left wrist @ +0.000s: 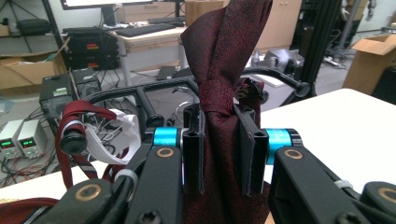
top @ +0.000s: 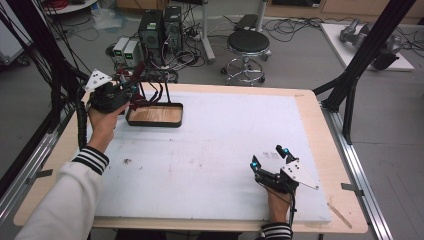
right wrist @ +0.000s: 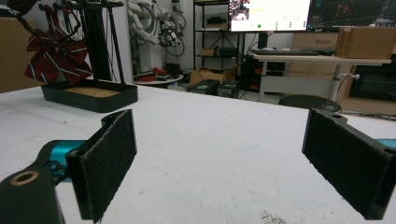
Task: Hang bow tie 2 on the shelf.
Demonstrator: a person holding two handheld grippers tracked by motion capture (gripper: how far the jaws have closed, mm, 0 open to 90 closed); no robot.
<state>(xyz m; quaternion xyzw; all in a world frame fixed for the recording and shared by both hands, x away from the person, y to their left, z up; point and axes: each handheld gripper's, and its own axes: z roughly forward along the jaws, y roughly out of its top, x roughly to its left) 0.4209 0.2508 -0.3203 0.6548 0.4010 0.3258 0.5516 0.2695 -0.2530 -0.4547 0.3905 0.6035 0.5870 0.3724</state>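
The left gripper (left wrist: 219,154) clamped a dark red necktie (left wrist: 224,60) beside the black rack (top: 159,95) over its wooden tray (top: 155,114). The right gripper (top: 270,157) rested on the white table (top: 215,145), jaws wide and empty.

- Tie (left wrist: 219,70) in left claw (left wrist: 219,154): dark maroon, fine speckled weave.
- Second tie (right wrist: 56,53) on stand: red with thin white stripes.
- Tray (top: 155,116): black rim, light wood-grain floor.
- Desk (top: 225,150): white top, pale wood border.
- Claws: black, turquoise joints; right claw (right wrist: 224,163) pads black.
- Sleeve (top: 65,200): white, black-striped cuff.
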